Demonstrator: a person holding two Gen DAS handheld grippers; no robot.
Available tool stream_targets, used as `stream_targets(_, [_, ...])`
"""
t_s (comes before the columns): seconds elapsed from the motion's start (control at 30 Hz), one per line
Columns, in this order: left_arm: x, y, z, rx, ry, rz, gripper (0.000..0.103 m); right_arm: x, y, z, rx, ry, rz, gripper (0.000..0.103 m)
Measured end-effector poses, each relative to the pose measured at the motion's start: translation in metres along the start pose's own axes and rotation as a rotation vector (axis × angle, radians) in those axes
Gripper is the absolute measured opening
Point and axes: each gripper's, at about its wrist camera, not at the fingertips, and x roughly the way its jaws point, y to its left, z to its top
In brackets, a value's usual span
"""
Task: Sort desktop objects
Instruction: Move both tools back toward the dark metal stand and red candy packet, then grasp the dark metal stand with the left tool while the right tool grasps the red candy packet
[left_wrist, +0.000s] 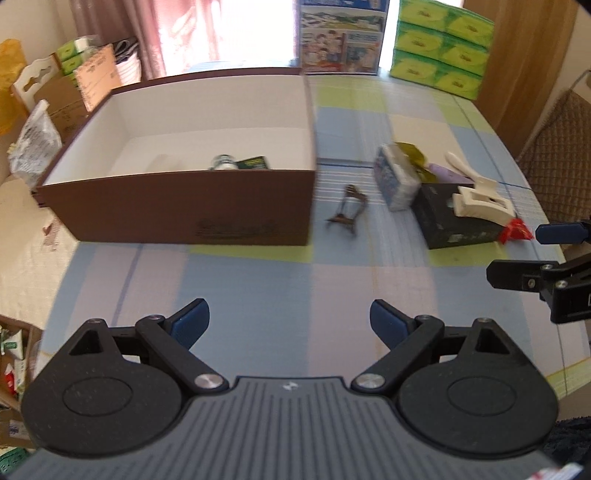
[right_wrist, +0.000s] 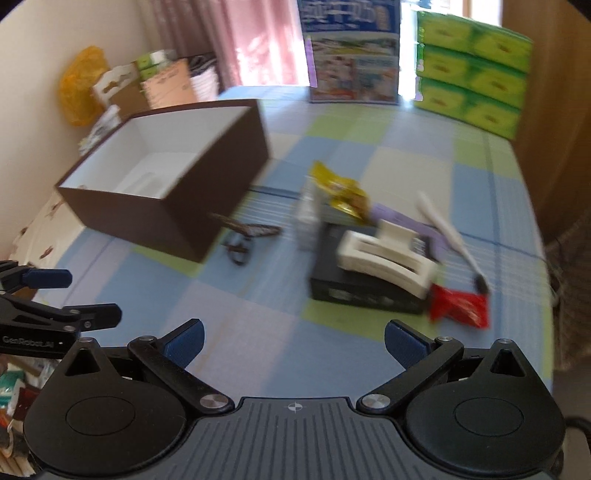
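The right tool (right_wrist: 293, 341) hung wide apart and empty over the checked bench (right_wrist: 258, 306). Ahead, a white hair claw (right_wrist: 384, 254) lay on a black box (right_wrist: 354, 291), right of the open brown box (right_wrist: 166, 199).

Green tissue packs (left_wrist: 441, 44), pink curtain (right_wrist: 255, 40)

The left gripper (left_wrist: 290, 325) points steeply downward, its jaws spread wide with nothing between the blue pads (left_wrist: 192, 323). The right gripper (right_wrist: 293, 343) tilts down likewise, jaws wide and empty, blue pads (right_wrist: 404, 347) facing each other across a bare gap. Each gripper's fingers appear at the edge of the other's view, apparently side by side, though blur makes this uncertain.
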Motion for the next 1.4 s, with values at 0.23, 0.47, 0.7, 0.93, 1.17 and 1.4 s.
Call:
stream_targets(0.23, [0.016,-0.036,0.005,0.053,-0.016,-0.060,0.091,-0.006,-0.048,-0.015,0.095,0.006,-0.093,0.101])
stream_targets(0.47, [0.042,-0.060,0.013,0.105,-0.037,-0.105,0.089,-0.003,-0.093,-0.028,0.190,0.023,-0.176,0.101])
stream_targets(0.7, [0.074,-0.076,0.026,0.167,-0.066,-0.105,0.080,0.003,-0.121,-0.032,0.251,0.039,-0.237,0.101])
stream_targets(0.93, [0.111,-0.079,0.041,0.177,-0.070,-0.049,0.072,0.015,-0.137,-0.031,0.281,0.059,-0.259,0.101])
stream_targets(1.17, [0.136,-0.086,0.053,0.209,-0.070,-0.005,0.071,0.029,-0.148,-0.030,0.290,0.091,-0.272,0.101])
stream_targets(1.4, [0.156,-0.090,0.062,0.198,-0.062,0.013,0.066,0.035,-0.155,-0.027,0.279,0.100,-0.279,0.101])
